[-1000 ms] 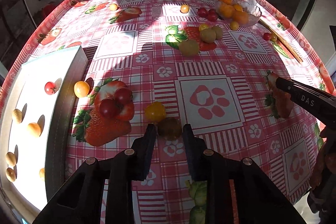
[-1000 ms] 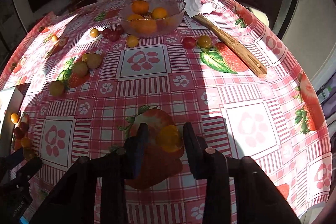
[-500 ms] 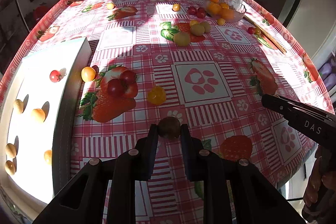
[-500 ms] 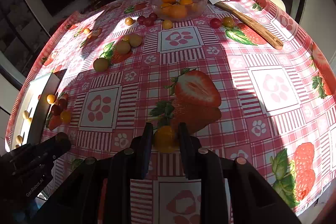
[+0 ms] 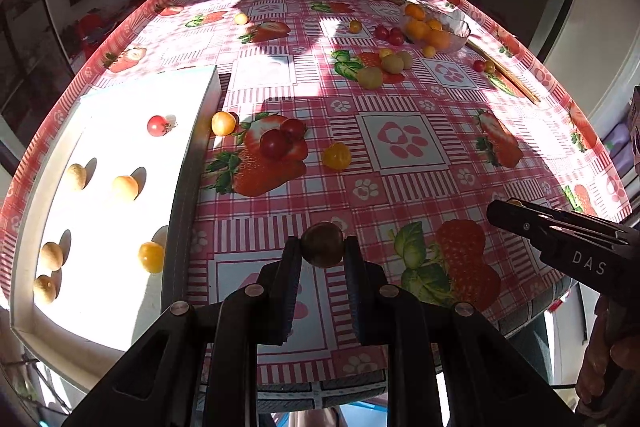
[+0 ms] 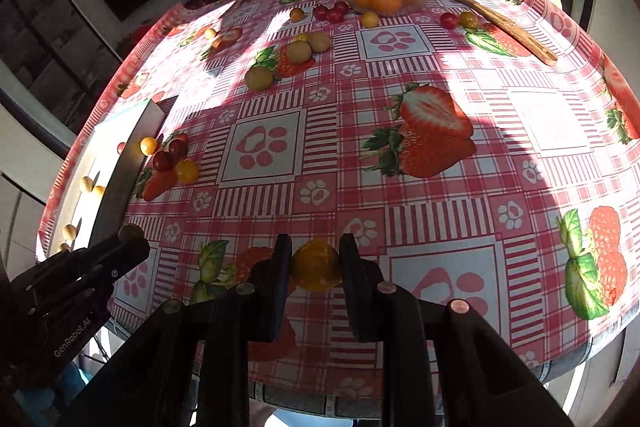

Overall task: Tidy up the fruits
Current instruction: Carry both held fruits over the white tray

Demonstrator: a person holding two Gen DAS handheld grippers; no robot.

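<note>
My left gripper [image 5: 322, 247] is shut on a small dark brown fruit [image 5: 322, 244], held above the table's near edge, right of the white tray [image 5: 188, 183]. My right gripper [image 6: 315, 257] is shut on a yellow-orange fruit [image 6: 316, 267], also lifted over the near edge. The tray holds one red tomato [image 5: 157, 125] and several pale and yellow fruits. Loose red tomatoes [image 5: 276, 143] and yellow tomatoes [image 5: 337, 156] lie beside the tray. The right gripper shows in the left wrist view [image 5: 560, 239]; the left one in the right wrist view [image 6: 80, 267].
A glass bowl [image 5: 460, 35] of oranges stands at the far right, with a wooden spoon [image 6: 504, 23] beside it. Three greenish-brown fruits [image 5: 370, 77] and small tomatoes lie mid-table. The strawberry-print cloth covers the table; its near edge is just below both grippers.
Both grippers closed on their fruits, lifted them off the cloth and pulled back toward the near edge. The table now looks farther away in both views.
</note>
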